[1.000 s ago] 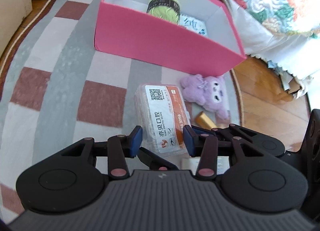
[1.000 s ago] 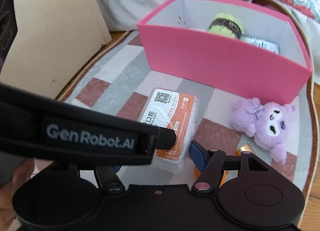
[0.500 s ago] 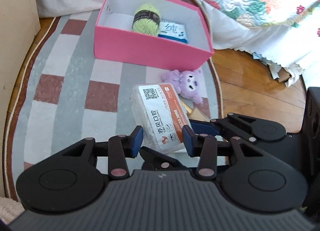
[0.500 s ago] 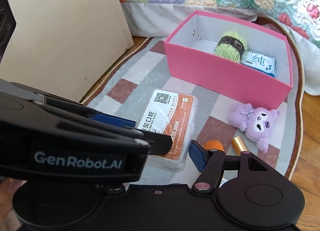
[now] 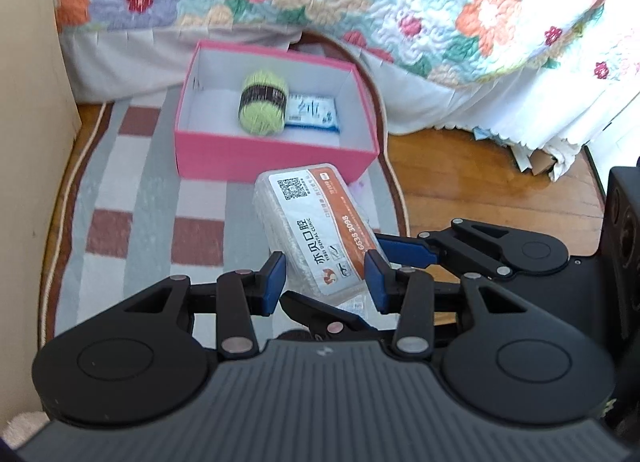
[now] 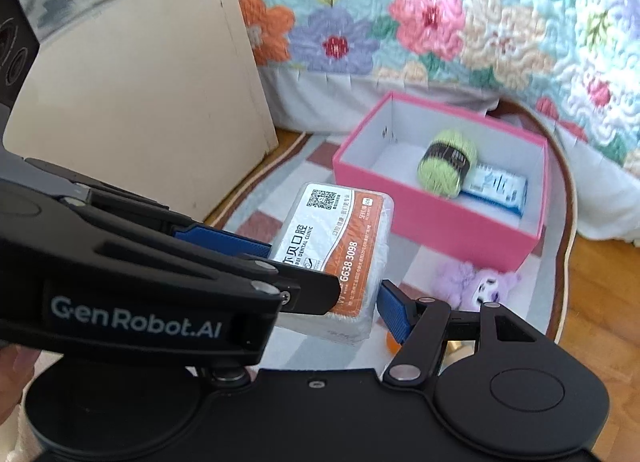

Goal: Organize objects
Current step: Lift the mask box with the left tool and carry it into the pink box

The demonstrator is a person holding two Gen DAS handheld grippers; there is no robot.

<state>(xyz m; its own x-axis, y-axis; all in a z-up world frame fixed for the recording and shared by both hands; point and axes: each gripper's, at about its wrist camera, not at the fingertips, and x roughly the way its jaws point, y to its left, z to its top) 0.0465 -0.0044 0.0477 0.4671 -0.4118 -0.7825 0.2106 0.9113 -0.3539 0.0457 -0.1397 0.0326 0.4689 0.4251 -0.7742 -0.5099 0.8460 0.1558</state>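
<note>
Both grippers — left (image 5: 325, 280), right (image 6: 328, 302) — clamped on the packet (image 5: 316, 234), lifted off the rug (image 5: 132, 198) (carry step). Next: over the pink box (image 5: 276, 156) at 12 o'clock — then release.

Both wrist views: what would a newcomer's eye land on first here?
The wrapped tissue pack with its orange dental-clinic label, held above the rug between the left gripper and right gripper. Behind it, the pink box holds green yarn, with the floral quilt beyond.
</note>
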